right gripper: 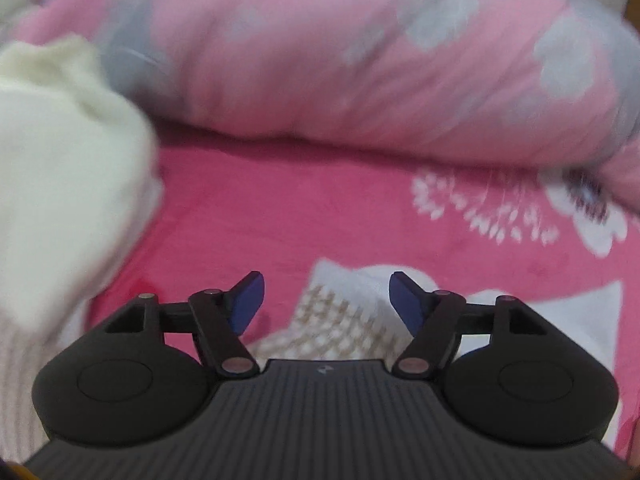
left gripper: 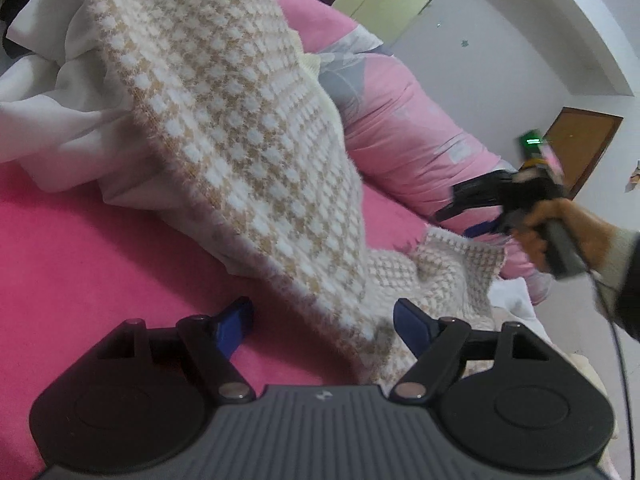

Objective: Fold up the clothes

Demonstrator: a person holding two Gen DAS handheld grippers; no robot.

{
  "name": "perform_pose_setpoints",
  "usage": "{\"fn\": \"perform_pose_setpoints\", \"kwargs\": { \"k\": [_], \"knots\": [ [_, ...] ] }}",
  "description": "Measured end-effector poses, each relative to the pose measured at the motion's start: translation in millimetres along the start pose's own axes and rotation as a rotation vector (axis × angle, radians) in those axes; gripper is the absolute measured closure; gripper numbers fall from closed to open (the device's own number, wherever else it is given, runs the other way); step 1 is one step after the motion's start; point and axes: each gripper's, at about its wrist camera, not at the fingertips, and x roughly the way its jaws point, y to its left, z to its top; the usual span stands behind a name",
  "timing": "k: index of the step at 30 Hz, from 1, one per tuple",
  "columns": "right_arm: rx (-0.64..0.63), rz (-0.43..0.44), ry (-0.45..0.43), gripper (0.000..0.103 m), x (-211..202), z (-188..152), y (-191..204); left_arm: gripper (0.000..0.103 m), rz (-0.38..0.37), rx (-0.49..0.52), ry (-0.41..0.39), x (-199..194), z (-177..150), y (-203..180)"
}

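Plainly, our left gripper (left gripper: 324, 320) stands spread wide at the bottom of the left wrist view, its blue pads (left gripper: 236, 326) clear of everything; the hem of the beige-and-white houndstooth knit garment (left gripper: 224, 128) hangs down between them without being pinched. That garment drapes from the upper left of the frame down to the lower middle, over a white cloth (left gripper: 60, 120) lying on the hot-pink bedsheet (left gripper: 100, 260). At the right edge of the same view we see our right gripper (left gripper: 466, 222), blurred, held in a hand (left gripper: 568, 232), its tips just above a corner of the knit; we cannot tell its opening from there.

From the right wrist view that right gripper (right gripper: 327, 300) is spread as well, holding nothing, with a patch of the houndstooth knit (right gripper: 340, 320) lying on the sheet (right gripper: 280, 208) below the gap between its pads. A cream cloth (right gripper: 60, 152) fills the left of that frame, blurred, and a rolled pink quilt (right gripper: 360, 60) with grey patches crosses the top. White flowers are printed on the sheet at right. A small pale emblem sits on each gripper body, too small to read
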Motion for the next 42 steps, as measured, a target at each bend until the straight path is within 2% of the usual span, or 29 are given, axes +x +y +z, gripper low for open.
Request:
{"fn": "perform_pose_setpoints", "kwargs": {
  "k": [4, 5, 6, 8, 9, 13, 18, 22, 25, 26, 27, 29, 31, 34, 37, 39, 42],
  "knots": [
    [0.018, -0.053, 0.164, 0.034, 50.1, 6.4, 1.4, 0.023, -0.007, 0.002, -0.011, 2.8, -1.6, -0.8],
    [0.021, -0.047, 0.178, 0.041, 55.1, 3.9, 0.6, 0.023, -0.008, 0.001, -0.012, 2.7, -1.7, -0.7],
    [0.028, -0.026, 0.175, 0.059, 55.7, -0.1, -1.4, 0.024, -0.007, -0.002, -0.014, 3.7, -1.2, -0.3],
    [0.034, 0.027, 0.121, 0.087, 40.1, -9.7, -8.5, 0.028, -0.003, -0.009, -0.017, 4.4, -0.5, 0.8],
    [0.062, 0.049, 0.083, 0.089, 27.5, -15.6, -17.5, 0.030, 0.001, -0.014, -0.020, 3.4, -0.8, 1.9],
    [0.248, 0.099, -0.087, 0.090, -12.1, -46.3, -57.6, 0.039, 0.020, -0.033, -0.028, 2.4, -0.7, 5.1],
    [0.481, 0.141, -0.301, 0.091, -49.5, -87.8, -101.8, 0.042, 0.029, -0.044, -0.033, 3.4, 0.1, 6.7],
    [0.497, 0.224, -0.370, 0.090, -23.4, -89.7, -92.3, 0.043, 0.030, -0.046, -0.036, 3.8, 0.0, 8.0],
    [0.430, 0.227, -0.335, 0.081, 11.1, -78.2, -77.4, 0.043, 0.026, -0.050, -0.039, 3.2, -0.6, 9.6],
    [0.413, 0.212, -0.292, 0.068, 24.3, -74.2, -73.1, 0.043, 0.024, -0.053, -0.039, 3.0, -0.7, 10.3],
    [0.408, 0.199, -0.261, 0.064, 32.9, -71.7, -70.8, 0.043, 0.021, -0.056, -0.040, 2.8, -0.8, 11.2],
    [0.412, 0.183, -0.273, 0.061, 26.8, -66.3, -69.4, 0.043, 0.016, -0.062, -0.041, 2.3, -0.7, 12.7],
    [0.427, 0.140, -0.304, 0.053, 8.2, -64.7, -73.8, 0.043, 0.011, -0.068, -0.043, 2.9, -0.2, 13.5],
    [0.463, 0.126, -0.391, 0.051, -38.6, -73.2, -90.0, 0.043, 0.008, -0.071, -0.044, 3.1, 0.0, 14.1],
    [0.469, 0.155, -0.445, 0.050, -91.8, -91.3, -96.1, 0.043, 0.006, -0.074, -0.044, 2.6, -0.4, 14.5],
    [0.435, 0.179, -0.439, 0.050, -120.5, -101.9, -89.2, 0.042, 0.004, -0.076, -0.043, 2.3, -0.5, 14.9],
    [0.307, 0.254, -0.407, 0.050, -153.6, -107.6, -57.9, 0.042, 0.004, -0.077, -0.042, 2.1, 0.3, 14.5]
  ]
}}
